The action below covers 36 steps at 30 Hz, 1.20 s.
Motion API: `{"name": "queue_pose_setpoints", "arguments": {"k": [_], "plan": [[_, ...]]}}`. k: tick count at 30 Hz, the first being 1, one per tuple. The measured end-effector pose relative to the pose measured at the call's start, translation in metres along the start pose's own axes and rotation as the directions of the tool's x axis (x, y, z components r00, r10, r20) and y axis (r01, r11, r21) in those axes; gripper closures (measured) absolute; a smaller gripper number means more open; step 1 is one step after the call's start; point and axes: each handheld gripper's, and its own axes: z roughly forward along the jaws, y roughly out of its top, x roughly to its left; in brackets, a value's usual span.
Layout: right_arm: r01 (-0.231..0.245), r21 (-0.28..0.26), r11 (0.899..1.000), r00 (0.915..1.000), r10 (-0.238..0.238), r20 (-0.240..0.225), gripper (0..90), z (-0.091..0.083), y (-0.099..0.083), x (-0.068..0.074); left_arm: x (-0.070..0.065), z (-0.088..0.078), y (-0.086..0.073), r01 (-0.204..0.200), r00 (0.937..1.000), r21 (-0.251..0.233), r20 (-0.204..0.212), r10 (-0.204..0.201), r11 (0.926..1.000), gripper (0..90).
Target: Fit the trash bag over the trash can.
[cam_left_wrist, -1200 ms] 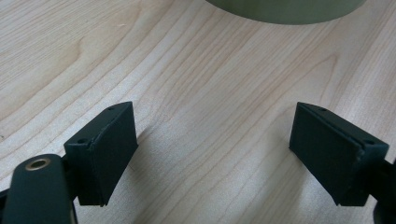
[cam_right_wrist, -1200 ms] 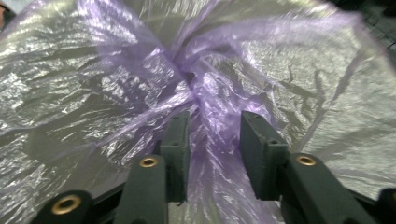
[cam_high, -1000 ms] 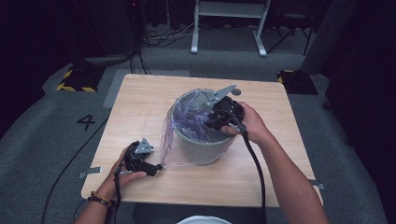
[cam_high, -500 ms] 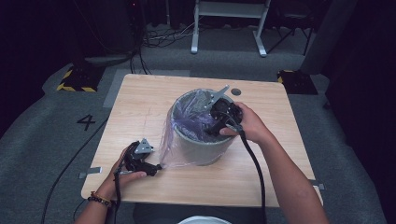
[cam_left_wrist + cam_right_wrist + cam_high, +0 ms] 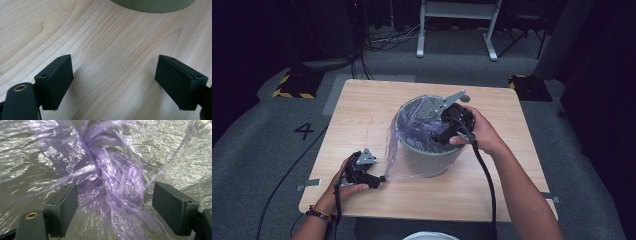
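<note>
Purple bag [image 5: 424,127] sits bunched inside the grey-green bin [image 5: 427,157], which stands about mid-table, a bit toward the right edge; part of the film spills over the bin's near-left rim and down its outer wall toward the table [image 5: 372,115]. In the right gripper view the twisted plastic [image 5: 112,182] hangs between the jaws, but the pads stand clear of it. Right claw [image 5: 443,131] is down in the bin mouth, and its jaws have just been opening: a second ago they were much nearer together, so this reads as a release, bag dropped into the bin. Likely next is tucking or spreading the film over the rim. Left claw [image 5: 379,179] rests near the front-left edge, just beside the spilled film, jaws spread over bare wood, holding nothing [image 5: 112,82]. Bin hasn't shifted across the frames.
</note>
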Motion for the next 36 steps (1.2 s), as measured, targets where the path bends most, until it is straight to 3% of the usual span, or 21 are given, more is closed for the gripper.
{"name": "queue_pose_setpoints", "arguments": {"k": [11, 15, 21, 31, 36], "plan": [[0.007, -0.150, 0.989, 0.9999, -0.008, -0.011, 21.0, -0.022, -0.008, 0.003, 0.000, 0.000, 0.000, -0.001, 1.0000, 0.001, 0.000, 0.001, 1.0000, 14.8], [0.037, -0.192, 0.981, 0.9992, -0.040, -0.009, 21.3, -0.033, -0.014, 0.007, 0.000, 0.000, 0.000, -0.001, 1.0000, 0.001, 0.000, 0.001, 1.0000, 14.8], [0.052, -0.220, 0.974, 0.9986, -0.049, 0.021, 23.1, -0.051, -0.027, 0.007, 0.000, 0.000, 0.000, 0.000, 1.0000, 0.000, 0.000, 0.000, 1.0000, 14.8], [0.024, -0.276, 0.961, 0.9991, -0.014, 0.040, 23.3, -0.077, -0.057, 0.005, 0.000, 0.000, 0.000, 0.000, 1.0000, 0.000, 0.000, 0.000, 1.0000, 14.8], [0.030, -0.274, 0.961, 0.9982, -0.014, 0.059, 22.7, -0.083, -0.070, 0.006, 0.000, 0.000, 0.000, 0.000, 1.0000, 0.000, 0.000, 0.000, 1.0000, 14.8]]}}
